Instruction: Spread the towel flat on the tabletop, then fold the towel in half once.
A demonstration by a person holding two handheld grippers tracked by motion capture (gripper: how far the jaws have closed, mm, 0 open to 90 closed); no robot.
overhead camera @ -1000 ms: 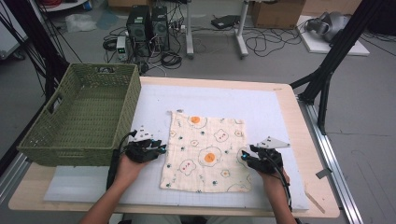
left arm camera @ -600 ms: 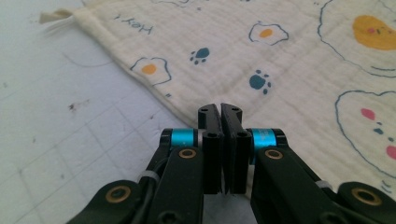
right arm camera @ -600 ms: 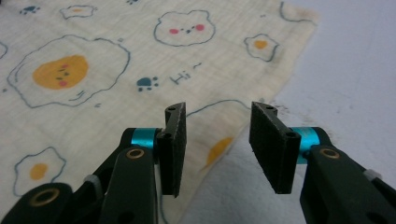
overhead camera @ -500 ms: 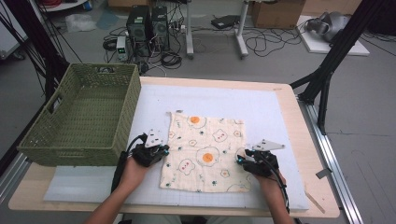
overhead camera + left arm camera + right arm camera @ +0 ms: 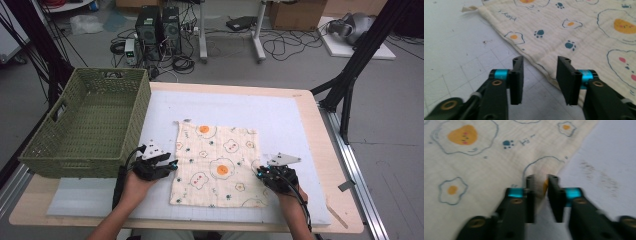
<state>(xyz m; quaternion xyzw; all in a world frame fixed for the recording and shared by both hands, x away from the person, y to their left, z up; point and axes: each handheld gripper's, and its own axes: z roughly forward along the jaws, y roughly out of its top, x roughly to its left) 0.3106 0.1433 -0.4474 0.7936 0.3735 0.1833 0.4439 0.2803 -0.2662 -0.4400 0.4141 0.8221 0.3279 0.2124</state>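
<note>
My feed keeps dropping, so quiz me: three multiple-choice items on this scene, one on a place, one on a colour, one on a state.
1. Where does the basket stand?
A. At the table's left side, left of the cloth
B. On the cloth
C. At the table's right edge

2. What colour is the basket?
A. Red
B. Green
C. White

3. How does the cloth lie?
A. Rolled up
B. Inside the basket
C. Spread flat on the white mat

Answers:
1. A, since the high view shows it left of the cloth.
2. B, as its woven walls are olive green.
3. C, since the egg print shows unfolded between the left gripper and the right gripper.
</note>
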